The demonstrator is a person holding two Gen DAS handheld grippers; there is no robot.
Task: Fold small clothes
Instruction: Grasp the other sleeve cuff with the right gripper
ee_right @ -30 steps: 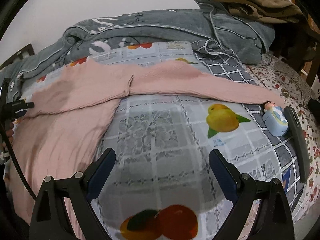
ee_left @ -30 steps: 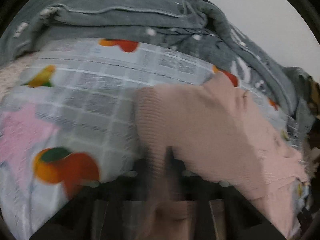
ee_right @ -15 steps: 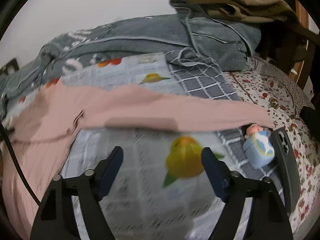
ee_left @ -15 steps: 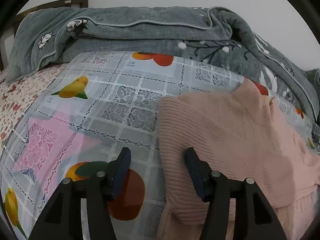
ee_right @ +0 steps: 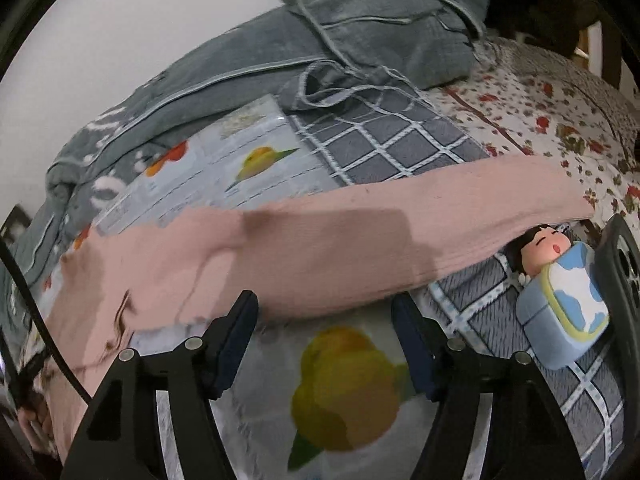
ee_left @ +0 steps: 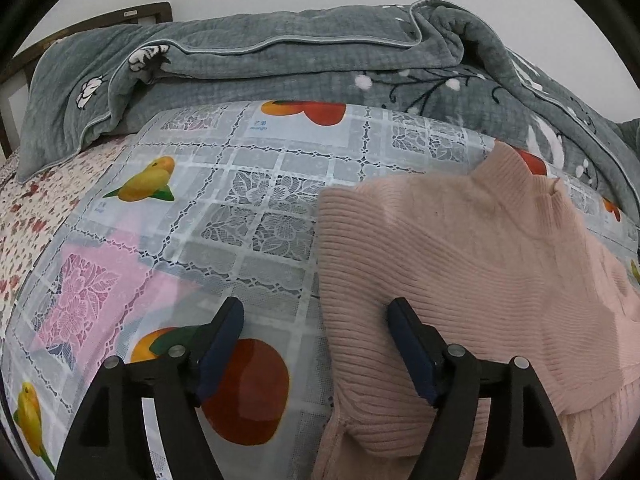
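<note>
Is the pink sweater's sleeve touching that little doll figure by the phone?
Touching. In the right wrist view the pink sleeve drapes its lower edge over the doll figure at the head, with no gap showing.

Black gripper [ee_left: 316,332] frames, navy pads [ee_left: 222,348], silver screws

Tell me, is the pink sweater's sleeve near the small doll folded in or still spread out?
Spread out. In the right wrist view the sleeve of the pink sweater lies straight across the fruit-print cover, its cuff ending by the doll.

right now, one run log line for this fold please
step: fold sweater | left claw: opening, empty, over folded edge | right claw: closing, empty, near sleeve | sleeve: still spread
</note>
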